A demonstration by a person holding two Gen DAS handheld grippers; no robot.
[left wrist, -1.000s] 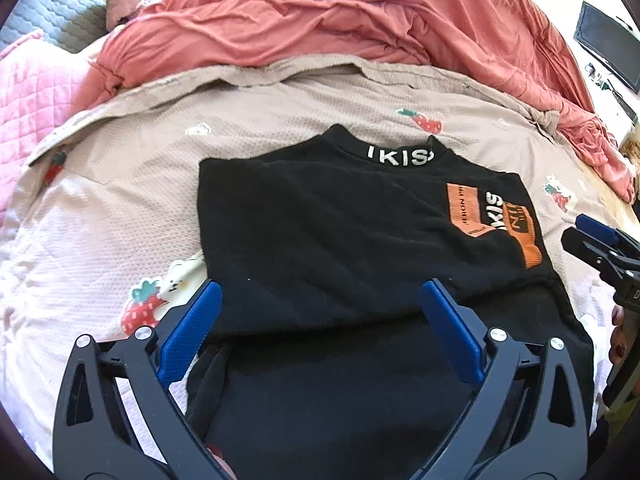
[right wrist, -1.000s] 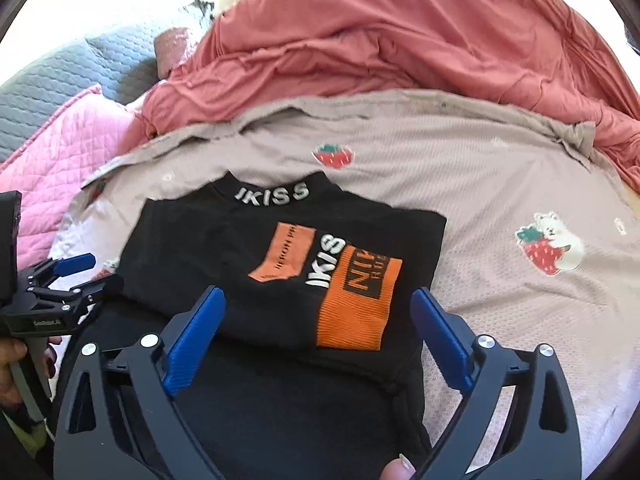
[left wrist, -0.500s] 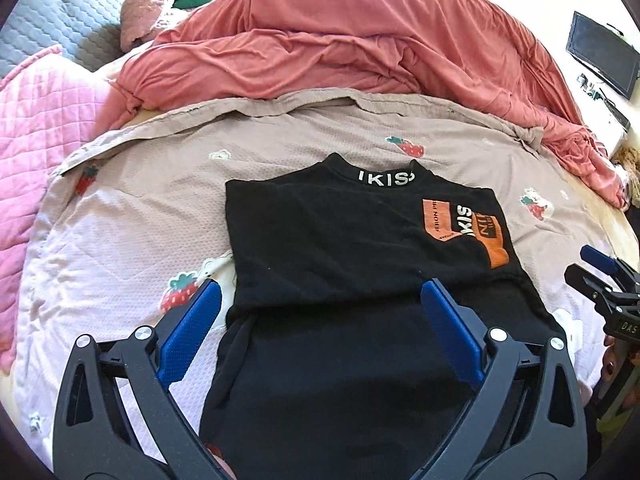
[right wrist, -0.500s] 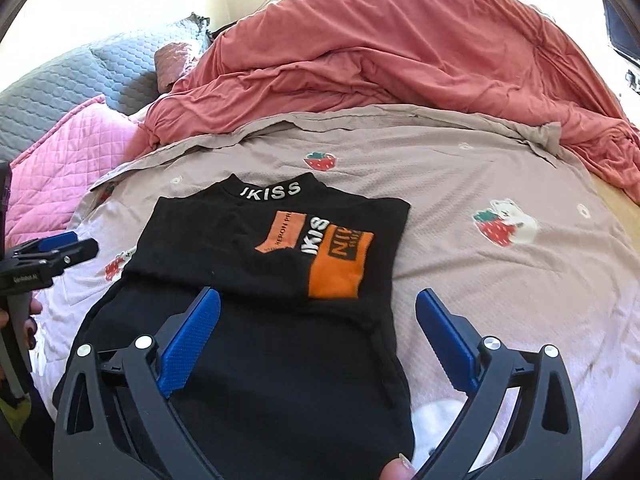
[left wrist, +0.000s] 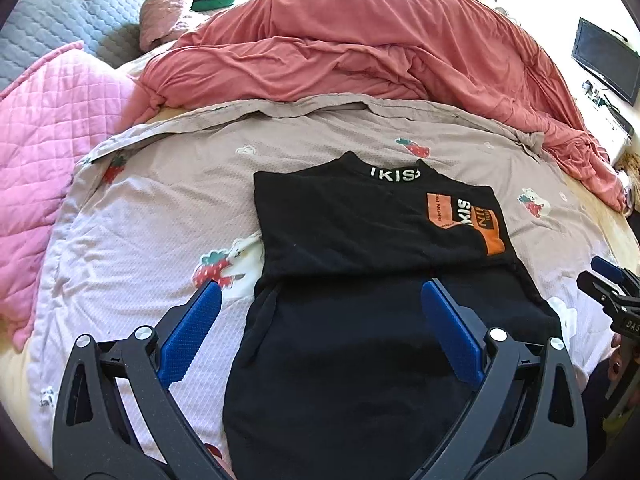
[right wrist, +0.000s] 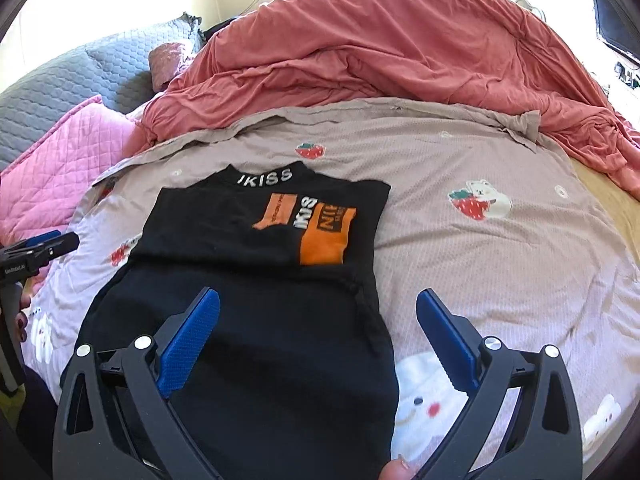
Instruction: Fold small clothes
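Shirt half folded, both grippers released above its hem

Black knit shirt (left wrist: pixel 360 264) with a white-lettered collar and an orange chest patch lay flat on the mauve strawberry-print bedsheet (left wrist: pixel 132 240), collar pointing toward the rumpled salmon-red duvet (left wrist: pixel 360 52) heaped behind it. Its upper part looked doubled, sleeves apparently tucked in, leaving a narrow rectangle with a raised edge across the middle; that shape suited a final fold from hem to collar.

The left gripper (left wrist: pixel 318 330) with blue-padded black fingers hovered over the shirt's lower left part, jaws spread wide and holding nothing. The right gripper (right wrist: pixel 318 330), of the same build, hovered over the lower right part, one finger above the cloth and the other above the sheet just beside the shirt's edge; it too stood released and empty. Each gripper showed at the edge of the other's view, well apart from the shirt's collar.

Judging by this, both sat low and wide so as to straddle the hem corners, and the next move likely called for pinching those corners together. The soft cloth could slip or bunch if only one layer were caught.
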